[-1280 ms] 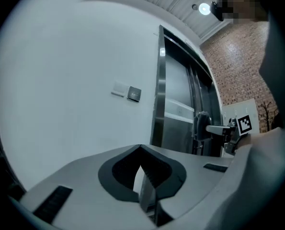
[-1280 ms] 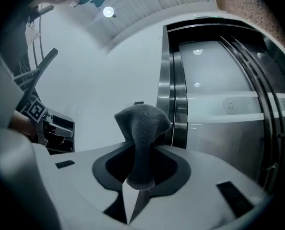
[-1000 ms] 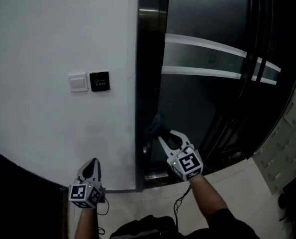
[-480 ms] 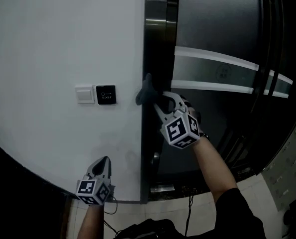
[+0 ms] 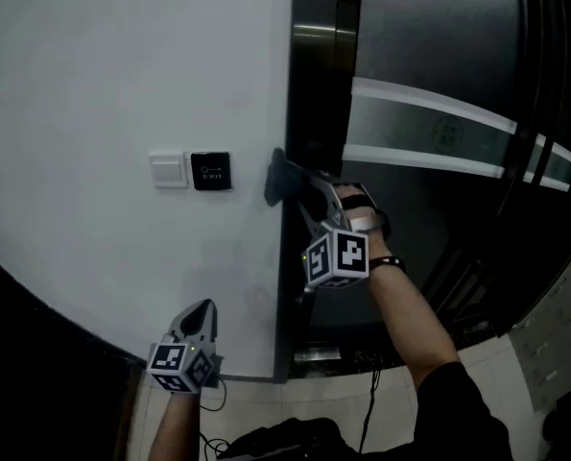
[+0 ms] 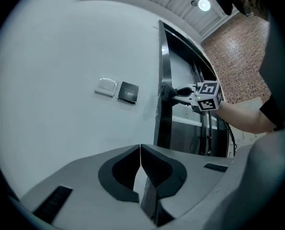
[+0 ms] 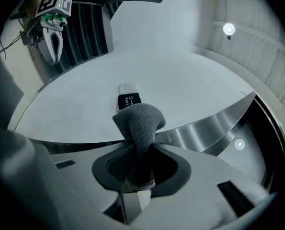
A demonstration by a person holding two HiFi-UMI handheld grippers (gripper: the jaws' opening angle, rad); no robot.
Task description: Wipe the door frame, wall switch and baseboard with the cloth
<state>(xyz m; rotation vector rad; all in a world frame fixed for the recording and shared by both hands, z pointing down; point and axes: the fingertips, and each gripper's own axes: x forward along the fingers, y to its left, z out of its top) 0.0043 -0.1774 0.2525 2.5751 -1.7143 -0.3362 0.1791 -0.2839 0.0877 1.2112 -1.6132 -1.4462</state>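
Right gripper view: right gripper (image 7: 135,174) jaws clamped on grey cloth (image 7: 140,123), wad bulging fwd. Head view, mid-frame: cloth sits at door frame (image 5: 314,94) edge by white wall (image 5: 93,84), approx level w/ wall switch (image 5: 169,170) and black exit button (image 5: 212,171) left of it. Prob. frame wipe underway; switch and baseboard left. Right forearm reaches up from lower right. Left gripper (image 5: 197,320) jaws closed, empty, low at lower left.
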